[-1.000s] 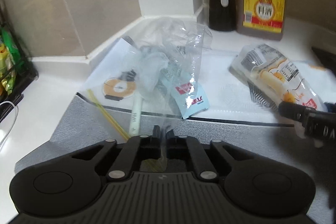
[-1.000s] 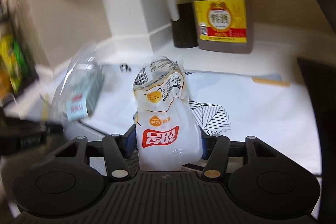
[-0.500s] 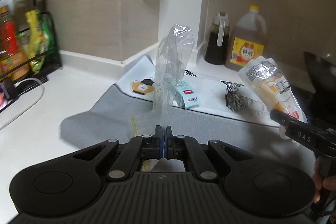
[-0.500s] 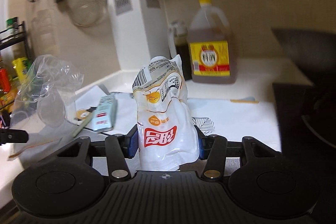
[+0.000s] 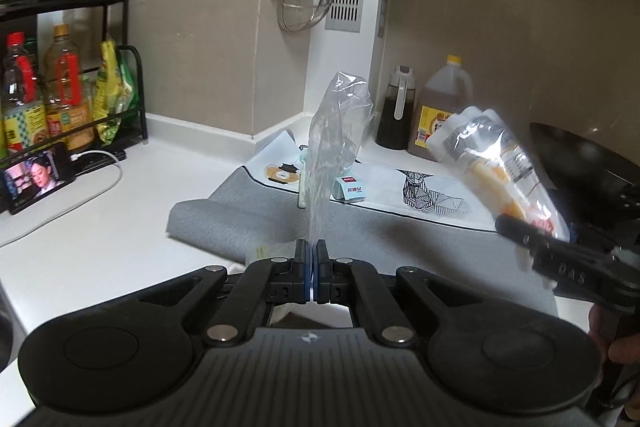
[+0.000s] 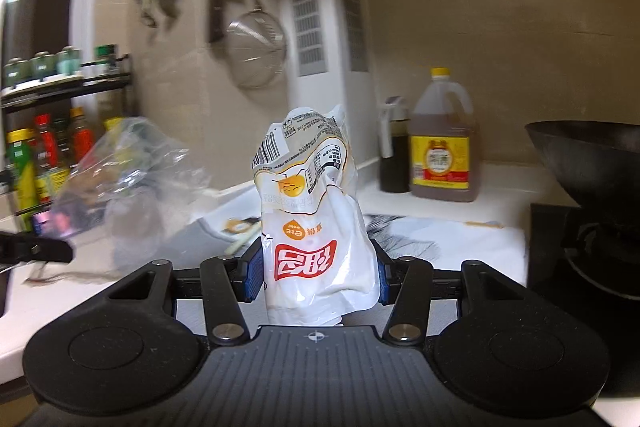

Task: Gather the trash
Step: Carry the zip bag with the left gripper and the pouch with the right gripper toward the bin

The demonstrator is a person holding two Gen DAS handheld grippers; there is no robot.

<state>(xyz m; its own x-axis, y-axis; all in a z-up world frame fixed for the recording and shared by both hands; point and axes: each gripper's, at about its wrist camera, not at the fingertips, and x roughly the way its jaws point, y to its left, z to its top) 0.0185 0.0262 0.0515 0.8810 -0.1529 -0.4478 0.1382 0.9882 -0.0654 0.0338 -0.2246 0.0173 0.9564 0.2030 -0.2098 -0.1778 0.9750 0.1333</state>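
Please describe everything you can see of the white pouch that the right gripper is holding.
The white pouch is a soft, crinkled plastic food package with a red label, an orange logo, a barcode and small print near its top. It stands upright between the pads of the right gripper, which press its lower sides. Its top is creased and bent. It is lifted above the counter, and only the pads touch it.

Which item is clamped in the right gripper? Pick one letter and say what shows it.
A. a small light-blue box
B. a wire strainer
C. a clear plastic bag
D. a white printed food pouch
D: in the right wrist view the right gripper has its blue pads pressed against both sides of the white printed food pouch, which stands up between them.
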